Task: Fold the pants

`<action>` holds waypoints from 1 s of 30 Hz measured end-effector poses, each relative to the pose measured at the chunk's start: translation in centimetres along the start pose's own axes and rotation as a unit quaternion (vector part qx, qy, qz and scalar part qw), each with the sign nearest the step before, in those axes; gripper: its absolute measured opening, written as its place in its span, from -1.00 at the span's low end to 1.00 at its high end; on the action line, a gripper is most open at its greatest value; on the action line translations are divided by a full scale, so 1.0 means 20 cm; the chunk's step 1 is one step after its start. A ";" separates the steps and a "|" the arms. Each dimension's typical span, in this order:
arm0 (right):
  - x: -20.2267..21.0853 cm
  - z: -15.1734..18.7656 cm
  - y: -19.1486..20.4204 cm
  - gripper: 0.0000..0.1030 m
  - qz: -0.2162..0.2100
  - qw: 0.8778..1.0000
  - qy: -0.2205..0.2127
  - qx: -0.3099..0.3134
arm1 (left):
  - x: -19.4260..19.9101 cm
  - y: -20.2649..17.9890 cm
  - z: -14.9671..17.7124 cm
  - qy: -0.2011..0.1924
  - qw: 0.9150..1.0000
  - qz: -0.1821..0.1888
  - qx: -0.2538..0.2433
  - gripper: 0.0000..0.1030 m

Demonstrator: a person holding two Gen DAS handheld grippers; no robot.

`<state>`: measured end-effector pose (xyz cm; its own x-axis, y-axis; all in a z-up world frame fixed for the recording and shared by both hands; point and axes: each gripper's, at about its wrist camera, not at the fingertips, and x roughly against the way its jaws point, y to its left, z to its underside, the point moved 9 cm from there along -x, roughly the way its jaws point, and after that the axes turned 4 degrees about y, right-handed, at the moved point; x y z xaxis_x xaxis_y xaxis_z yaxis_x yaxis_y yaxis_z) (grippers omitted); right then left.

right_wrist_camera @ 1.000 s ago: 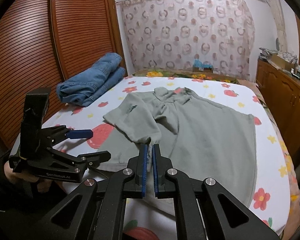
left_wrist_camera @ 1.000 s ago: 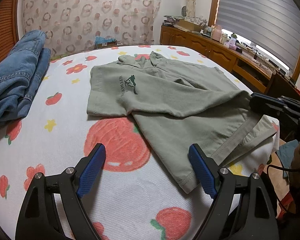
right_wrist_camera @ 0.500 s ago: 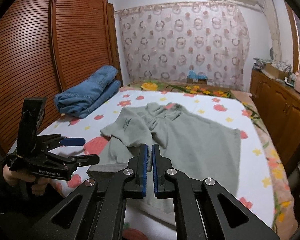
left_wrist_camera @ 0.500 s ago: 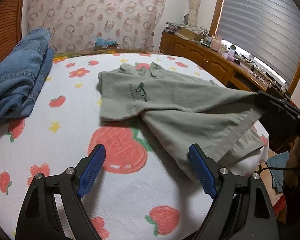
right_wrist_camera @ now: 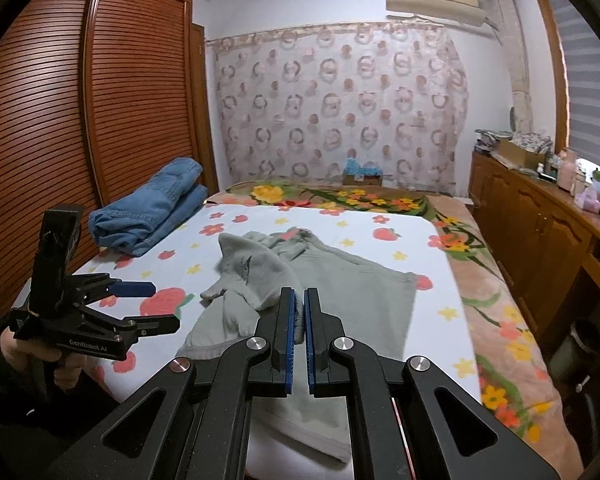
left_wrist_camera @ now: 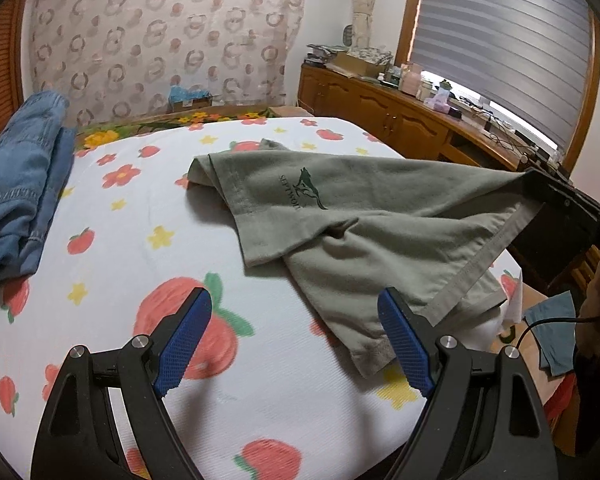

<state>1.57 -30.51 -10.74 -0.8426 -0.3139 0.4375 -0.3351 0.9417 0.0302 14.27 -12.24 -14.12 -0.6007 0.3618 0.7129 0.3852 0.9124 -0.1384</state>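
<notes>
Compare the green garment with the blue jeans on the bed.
The green garment is spread and partly lifted, pinched by the right hand-held gripper; the blue jeans lie folded and untouched. The green garment sits mid-bed; the blue jeans sit at the wardrobe-side edge. Both rest on the fruit-print sheet.

You can read dark green lettering, roughly "SEPTWOLF", printed sideways beside a running-animal logo on the grey-green garment (left_wrist_camera: 340,216). Your left gripper (right_wrist_camera: 140,304) carries "GenRobot AI" in pale letters along its lower black body, nearer you than the garment.
</notes>
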 end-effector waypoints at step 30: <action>-0.15 0.19 -0.05 -0.91 0.022 0.992 0.117 -0.046 | -0.12 -0.05 0.08 0.031 0.999 0.003 -0.005 0.66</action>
<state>2.76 -30.92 -15.39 -0.7318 -0.2451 0.6359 -0.2501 0.9646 0.0839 14.17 -13.73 -16.83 -0.5535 0.3548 0.7535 0.3959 0.9080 -0.1368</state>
